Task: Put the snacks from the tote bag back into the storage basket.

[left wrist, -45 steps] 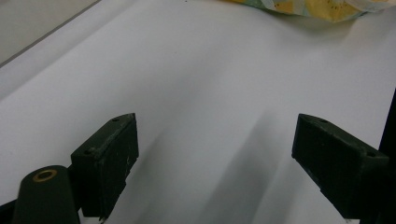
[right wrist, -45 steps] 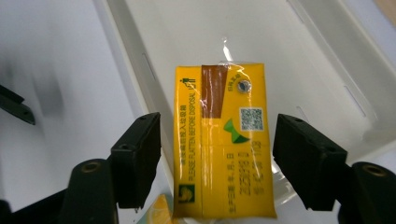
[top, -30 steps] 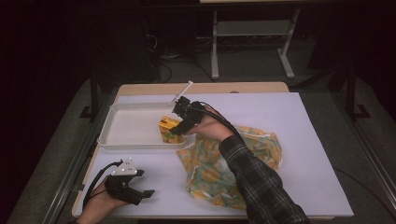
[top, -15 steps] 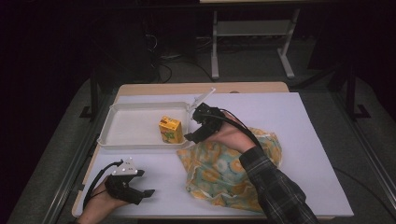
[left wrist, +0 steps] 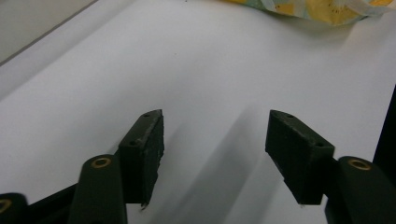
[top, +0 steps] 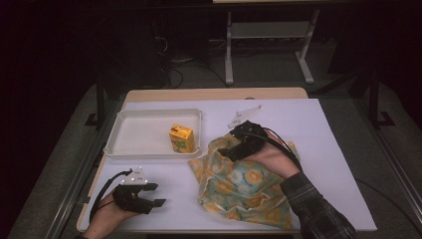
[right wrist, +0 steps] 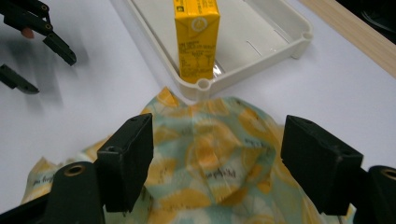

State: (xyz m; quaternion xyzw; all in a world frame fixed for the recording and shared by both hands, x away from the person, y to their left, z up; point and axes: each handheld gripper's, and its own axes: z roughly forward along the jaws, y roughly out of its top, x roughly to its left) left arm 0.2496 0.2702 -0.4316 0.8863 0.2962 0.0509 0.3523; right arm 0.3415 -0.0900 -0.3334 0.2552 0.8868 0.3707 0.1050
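**Hazards: upright carton and loose cloth bag**

High view: we see the yellow juice carton standing upright in the white tray, near its right wall; the right gripper hovers over the upper edge of the patterned cloth bag, which lies just beside the tray; the left gripper rests on the white table cover, well apart from both.

Left gripper view: its jaws stand wide and empty above bare cover; we judge little risk here unless its cable snags.

Right gripper view: its jaws stand wide over the bag, holding nothing; the carton stands just inside the tray corner ahead. We judge that a forward sweep could tip the carton, since it is tall and narrow; a shallow pinch may let the soft fabric slip or drag the bag against the tray.
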